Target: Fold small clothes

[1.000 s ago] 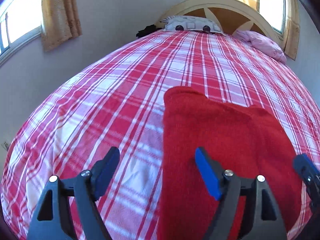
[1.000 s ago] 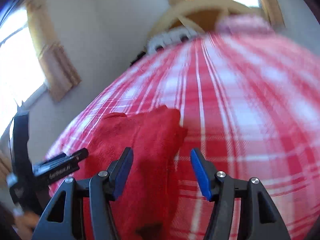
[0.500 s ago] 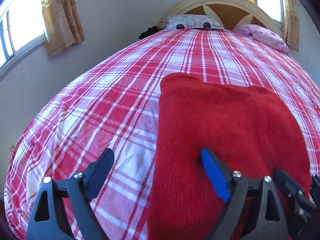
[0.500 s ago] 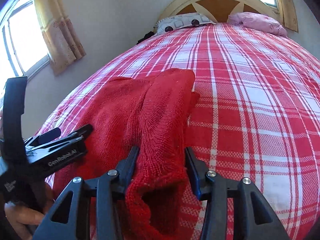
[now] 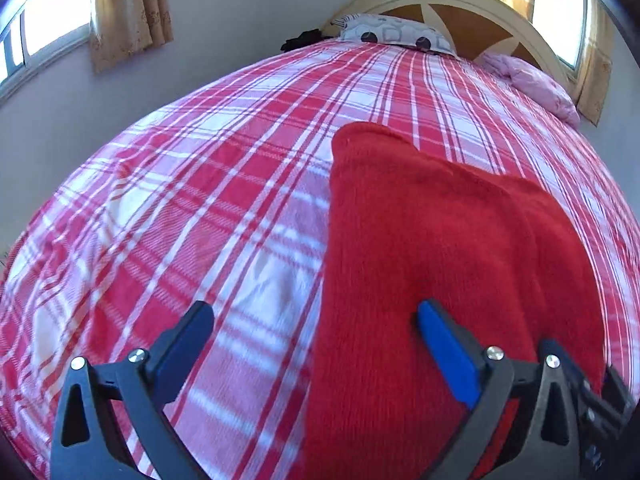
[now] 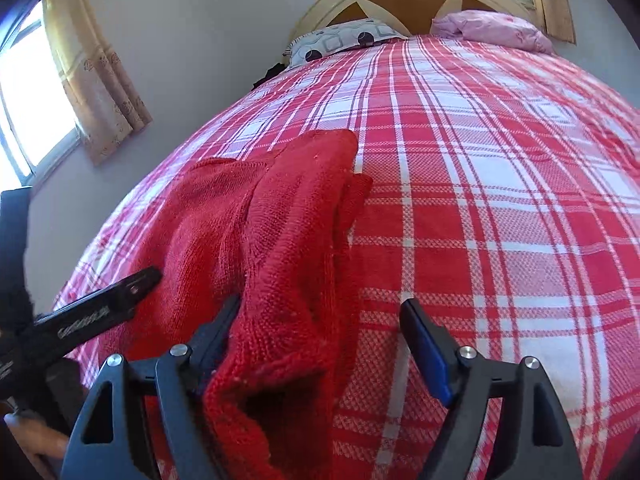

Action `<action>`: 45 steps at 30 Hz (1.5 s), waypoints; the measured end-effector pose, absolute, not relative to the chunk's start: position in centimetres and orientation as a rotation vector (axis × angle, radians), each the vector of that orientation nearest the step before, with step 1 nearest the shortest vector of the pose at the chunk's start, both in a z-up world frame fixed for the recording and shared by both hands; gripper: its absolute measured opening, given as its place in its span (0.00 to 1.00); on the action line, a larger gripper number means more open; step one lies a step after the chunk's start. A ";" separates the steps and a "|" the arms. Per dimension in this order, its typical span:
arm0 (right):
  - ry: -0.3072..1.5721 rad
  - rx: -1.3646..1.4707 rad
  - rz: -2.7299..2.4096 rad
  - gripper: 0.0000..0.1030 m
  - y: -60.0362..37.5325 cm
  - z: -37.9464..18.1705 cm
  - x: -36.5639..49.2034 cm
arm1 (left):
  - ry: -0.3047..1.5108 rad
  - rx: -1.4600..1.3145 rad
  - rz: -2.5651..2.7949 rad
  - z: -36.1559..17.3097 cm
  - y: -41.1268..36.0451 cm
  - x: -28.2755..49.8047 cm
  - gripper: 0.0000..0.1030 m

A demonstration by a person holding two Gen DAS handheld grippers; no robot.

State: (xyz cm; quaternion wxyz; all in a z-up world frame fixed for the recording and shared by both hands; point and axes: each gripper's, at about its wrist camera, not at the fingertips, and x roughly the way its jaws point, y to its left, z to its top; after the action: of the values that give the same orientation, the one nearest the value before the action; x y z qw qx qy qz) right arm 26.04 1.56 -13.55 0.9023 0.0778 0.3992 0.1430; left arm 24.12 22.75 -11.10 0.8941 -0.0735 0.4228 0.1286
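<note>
A red knitted garment (image 5: 440, 248) lies folded lengthwise on the red-and-white plaid bed (image 5: 200, 200). My left gripper (image 5: 316, 332) is open over its near left edge, right finger above the knit, left finger above the sheet. In the right wrist view the same garment (image 6: 272, 216) runs away from me, with its near end bunched up between the fingers. My right gripper (image 6: 320, 320) is open; the knit touches the left finger, the right finger stands clear over the sheet. The left gripper's body (image 6: 92, 312) shows at the left.
A patterned grey pillow (image 5: 392, 34) and a pink pillow (image 5: 532, 80) lie at the wooden headboard (image 5: 460, 4). A dark item (image 5: 302, 38) sits by the bed's far left corner. Curtained windows (image 6: 96, 76) and the wall run along the left.
My right gripper has opened: half a second ago it pinched the garment's near end, now its right finger stands apart. The left gripper stays open and has shifted slightly.
</note>
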 end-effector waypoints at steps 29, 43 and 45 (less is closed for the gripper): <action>0.428 0.030 0.241 0.77 -2.3 -3.8 4.4 | 0.755 -0.031 0.222 -5.5 15.4 7.8 1.00; 0.215 0.195 0.261 0.87 -5.7 8.9 -4.3 | 0.551 -0.053 0.122 6.6 14.5 -1.5 1.00; 0.184 0.217 0.257 0.88 -6.1 9.8 -5.2 | 0.503 -0.014 0.145 7.6 14.0 -2.9 1.00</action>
State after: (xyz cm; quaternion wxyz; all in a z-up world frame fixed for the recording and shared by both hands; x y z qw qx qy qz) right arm -5.23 -6.07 9.75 0.9817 0.1078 0.0913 0.1276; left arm -2.85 14.04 7.65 0.9659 -0.0069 0.2487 0.0717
